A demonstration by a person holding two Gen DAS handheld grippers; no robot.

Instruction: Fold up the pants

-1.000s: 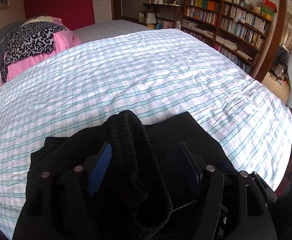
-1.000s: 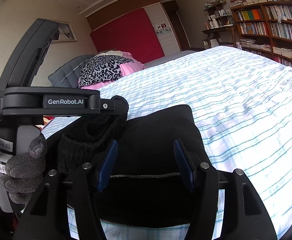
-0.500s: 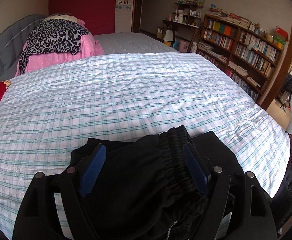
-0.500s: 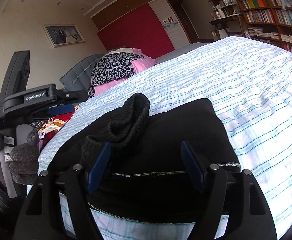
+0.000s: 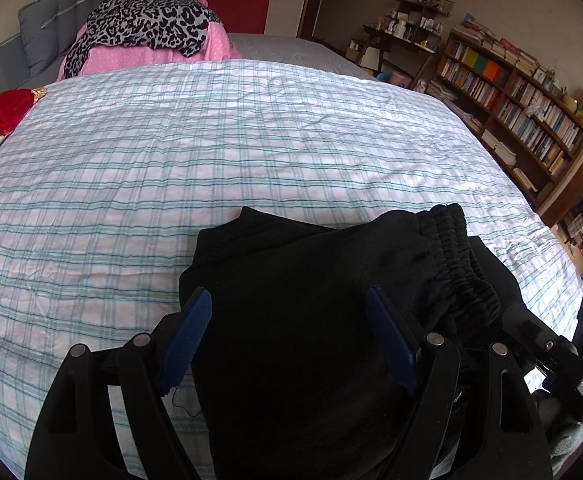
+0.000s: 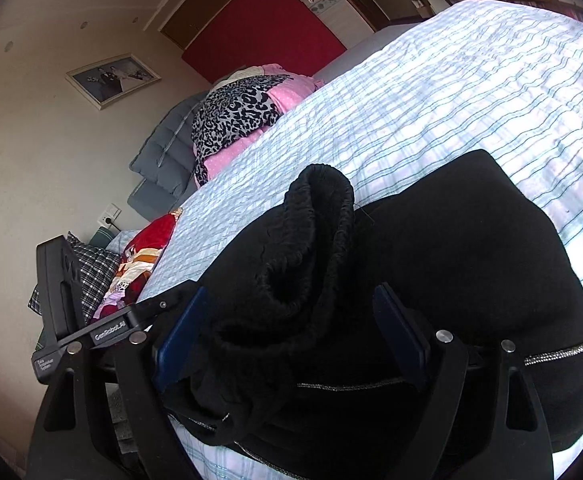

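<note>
The folded black pants (image 5: 331, 300) lie on the checked bedsheet's (image 5: 211, 160) near edge; the left gripper (image 5: 291, 332) and right gripper (image 6: 291, 320), jaws just widened, straddle them released, clothes pile (image 5: 147, 28) far left.

A bed with a white, teal-checked cover (image 5: 219, 168) carries folded black pants (image 5: 319, 300) at its six o'clock edge. Toward eleven o'clock, a pink dotted bundle (image 5: 139, 58) rests on it, with a leopard-print cloth (image 5: 151, 24) draped on top.
</note>
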